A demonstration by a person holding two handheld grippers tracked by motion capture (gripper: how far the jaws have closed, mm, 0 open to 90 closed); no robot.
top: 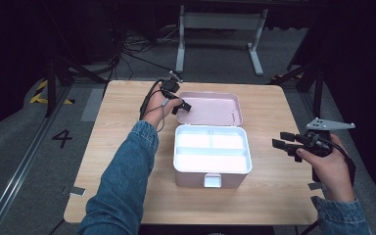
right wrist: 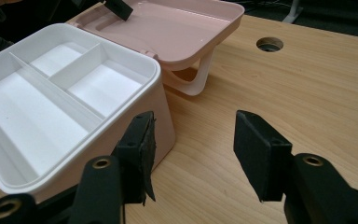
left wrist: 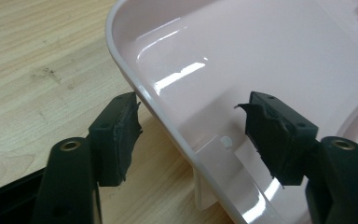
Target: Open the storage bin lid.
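Between spread left hand-held gripper (left wrist: 186, 135) jaws, pink lid (left wrist: 270, 60) rim, right hand-held gripper (right wrist: 191, 149) spread beside box (right wrist: 65, 107)

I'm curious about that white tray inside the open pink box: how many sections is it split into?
3. The tray has two smaller sections side by side at the back, left and right, and one long section across the front. All look empty.

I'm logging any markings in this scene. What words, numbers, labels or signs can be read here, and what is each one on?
"4": a dark numeral on the grey floor left of the table.
Pink box, its open lid and white tray: no text or brand legible.
Left tongs and right tongs: no markings legible.
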